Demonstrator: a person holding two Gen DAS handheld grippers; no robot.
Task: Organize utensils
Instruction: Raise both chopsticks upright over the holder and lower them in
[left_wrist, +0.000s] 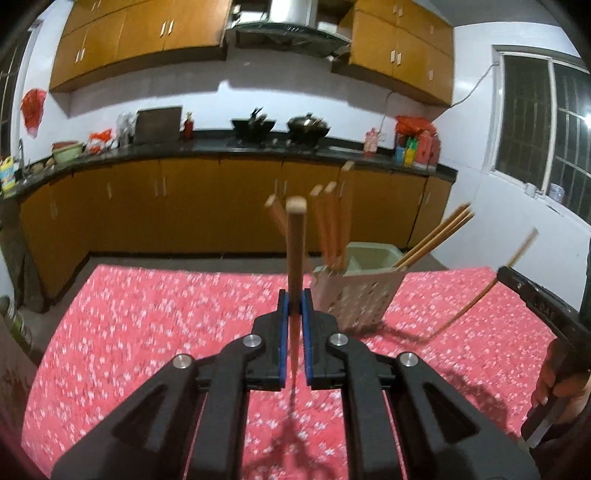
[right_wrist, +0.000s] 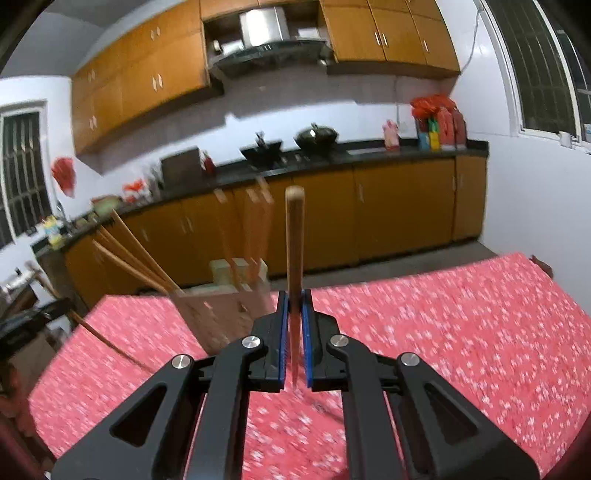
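Each gripper holds one wooden chopstick, and both are above the red flowered worktop (left_wrist: 147, 314). The left gripper (left_wrist: 294, 306) has its blue jaws closed narrowly on a chopstick (left_wrist: 295, 251) that stands almost upright between them, thick end up, thin end pointing down toward the cloth. The right gripper (right_wrist: 294, 306) is the same: its jaws are pressed on a second chopstick (right_wrist: 294, 243), also nearly vertical with the thick end on top.

The utensil holder (left_wrist: 354, 295), a pale perforated basket with a green inner cup, stands on the worktop. It already carries several chopsticks (left_wrist: 332, 225), some upright and some leaning out to one side. In the left wrist view the holder is just ahead and a little to the right of the jaws; in the right wrist view the holder (right_wrist: 221, 306) is ahead and to the left, partly behind the gripper body. So it sits between the two grippers, and both seem about equally near; the blur makes it hard to say more.

I judge that the next move depends on this: each chopstick's long axis is already vertical, so it only needs to travel sideways over the holder's opening and then go down, thin end first, without knocking the leaning sticks
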